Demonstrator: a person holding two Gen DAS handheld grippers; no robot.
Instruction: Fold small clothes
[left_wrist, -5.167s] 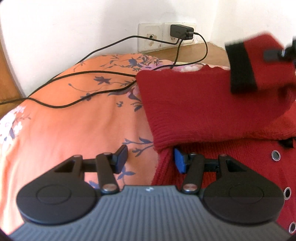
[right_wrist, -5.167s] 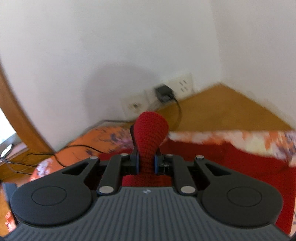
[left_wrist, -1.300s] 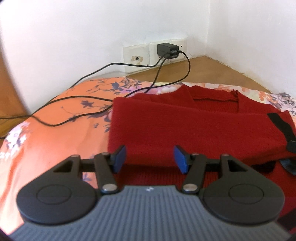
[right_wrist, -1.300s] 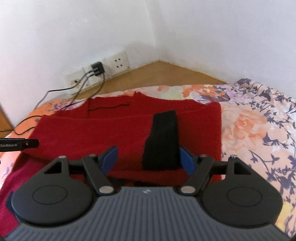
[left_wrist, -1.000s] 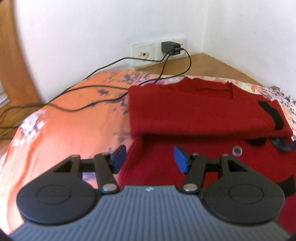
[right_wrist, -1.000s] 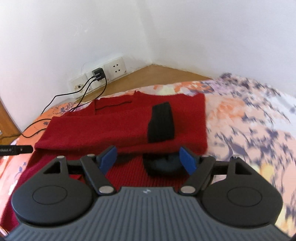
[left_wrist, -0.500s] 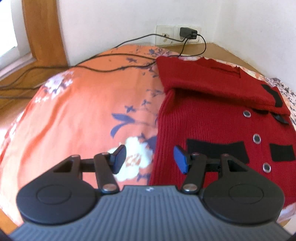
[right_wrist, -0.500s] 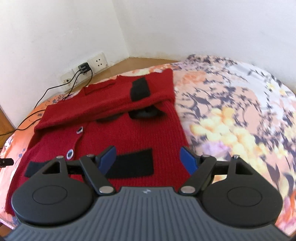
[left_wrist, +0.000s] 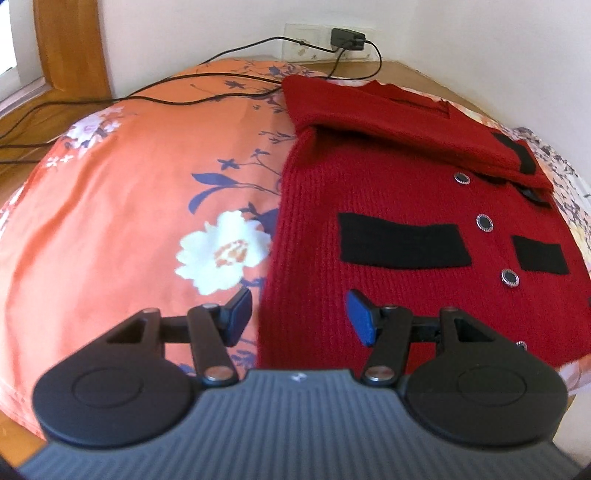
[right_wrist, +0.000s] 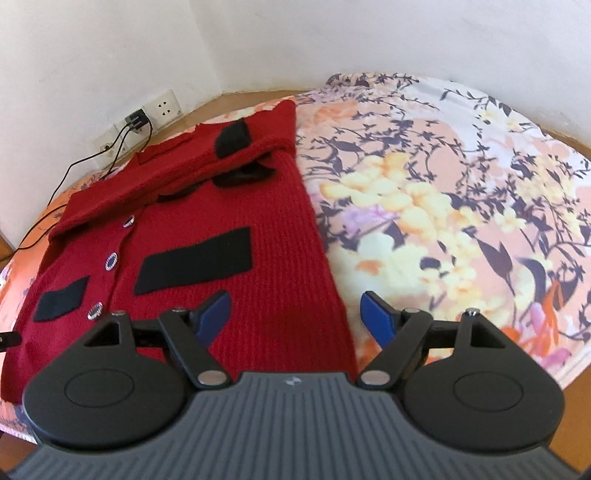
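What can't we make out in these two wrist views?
- Red cardigan hem: both views, hidden behind the gripper bodies.
- Lower sleeve: right view, covered by the folded top sleeve.
- Left gripper, right gripper, both open: height above cloth unclear.
- Cables: left view, cut off at the edge.

Cardigan (left_wrist: 388, 206): I see it flat on the bedsheet (left_wrist: 110, 206), sleeves folded across its far end.
Cables (left_wrist: 207, 86): on the sheet, left of the collar end (running back to the wall socket (left_wrist: 325, 40)).
Left gripper (left_wrist: 298, 319): near hem's left corner.
Right gripper (right_wrist: 295, 314): right corner.
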